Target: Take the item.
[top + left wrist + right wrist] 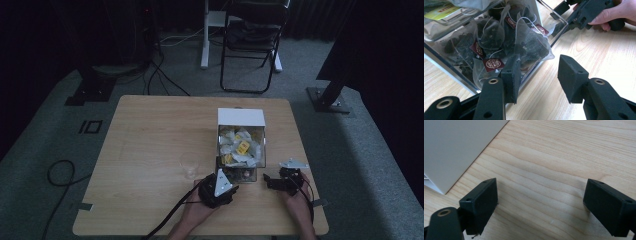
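Left claw (537,77) spread and holding nothing, nosing at the clear dispenser's tray (560,23) where pyramid tea bags (531,47) are heaped; nothing picked yet, I'd say. Right claw (540,207) wide apart, empty, low over bare surface (564,150) beside the dispenser. An empty glass (189,165) waits nearby. Purpose unclear; tag print unreadable
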The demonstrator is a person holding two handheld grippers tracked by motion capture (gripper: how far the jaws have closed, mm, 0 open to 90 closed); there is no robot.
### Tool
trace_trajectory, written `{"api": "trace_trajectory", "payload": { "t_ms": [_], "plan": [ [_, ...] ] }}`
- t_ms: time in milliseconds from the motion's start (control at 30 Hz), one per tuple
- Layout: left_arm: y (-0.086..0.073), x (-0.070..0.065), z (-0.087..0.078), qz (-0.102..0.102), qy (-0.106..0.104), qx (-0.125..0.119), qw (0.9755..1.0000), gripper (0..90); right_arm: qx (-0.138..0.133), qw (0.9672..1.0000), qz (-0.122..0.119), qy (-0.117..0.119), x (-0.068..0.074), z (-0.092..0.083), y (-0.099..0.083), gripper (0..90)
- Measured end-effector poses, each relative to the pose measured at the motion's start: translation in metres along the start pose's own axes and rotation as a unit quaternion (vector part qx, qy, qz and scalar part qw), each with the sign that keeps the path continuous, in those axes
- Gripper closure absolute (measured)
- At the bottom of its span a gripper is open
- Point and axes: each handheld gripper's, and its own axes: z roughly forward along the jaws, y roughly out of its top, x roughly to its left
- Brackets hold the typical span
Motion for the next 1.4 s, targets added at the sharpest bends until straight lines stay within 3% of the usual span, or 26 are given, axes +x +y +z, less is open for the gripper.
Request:
{"api": "trace_trajectory", "payload": {
  "t_ms": [633,1033,1233,1400],
  "plan": [
    [-0.005,-0.009,-0.012,0.001,-0.012,0.000,0.9999,54.6,0.000,1.0000,0.000,0.000,0.000,0.000,0.000,11.9],
    [0.005,-0.022,-0.003,0.025,-0.001,-0.004,0.9997,55.1,0.000,1.0000,0.000,0.000,0.000,0.000,0.000,11.9],
    [0.008,-0.019,-0.002,0.012,0.008,-0.004,0.9999,64.5,0.000,1.0000,0.000,0.000,0.000,0.000,0.000,11.9],
    [0.009,-0.016,-0.006,0.004,0.010,-0.014,0.9998,78.0,0.000,1.0000,0.000,0.000,0.000,0.000,0.000,11.9]
  ]
}}
